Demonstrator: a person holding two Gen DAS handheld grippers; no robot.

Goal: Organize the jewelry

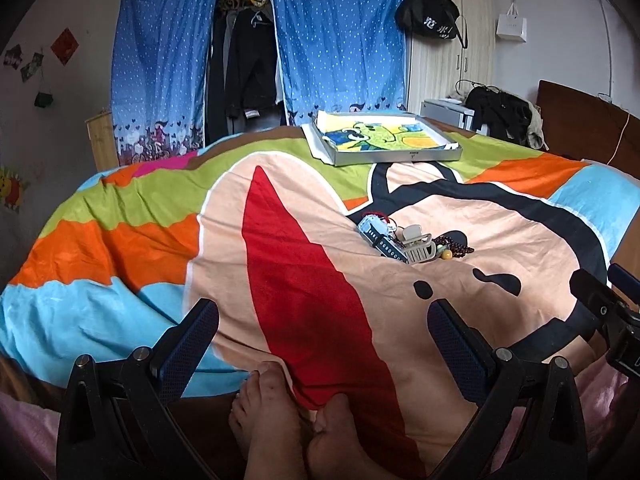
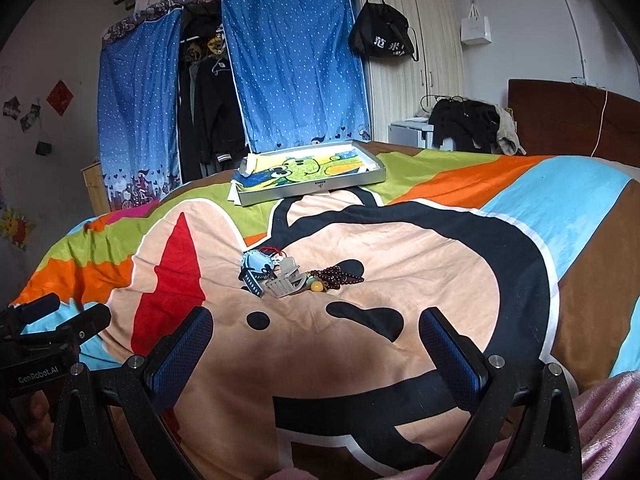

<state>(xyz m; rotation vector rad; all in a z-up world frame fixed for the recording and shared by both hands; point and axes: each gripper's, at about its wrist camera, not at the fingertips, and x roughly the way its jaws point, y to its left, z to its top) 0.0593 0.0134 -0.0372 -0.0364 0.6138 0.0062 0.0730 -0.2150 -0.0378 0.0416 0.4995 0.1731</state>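
right hand-held gripper (image 2: 316, 340) spread wide | jewelry pile (image 2: 298, 276) on blanket (image 2: 420, 248) (tray (image 2: 312, 188) beyond)

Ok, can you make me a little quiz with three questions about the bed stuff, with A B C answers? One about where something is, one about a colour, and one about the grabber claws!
1. Where is the jewelry pile?
A. in the tray
B. on the blanket
C. on the floor

2. What colour are the curtains?
A. blue with white dots
B. plain red
C. yellow

3. How is the right gripper?
A. shut on beads
B. open and empty
C. holding the tray

Answers: 1 B, the pile lies on the blanket, nearer than the tray. 2 A, white dots cover the blue cloth. 3 B, its fingers stand wide apart with only blanket between them.
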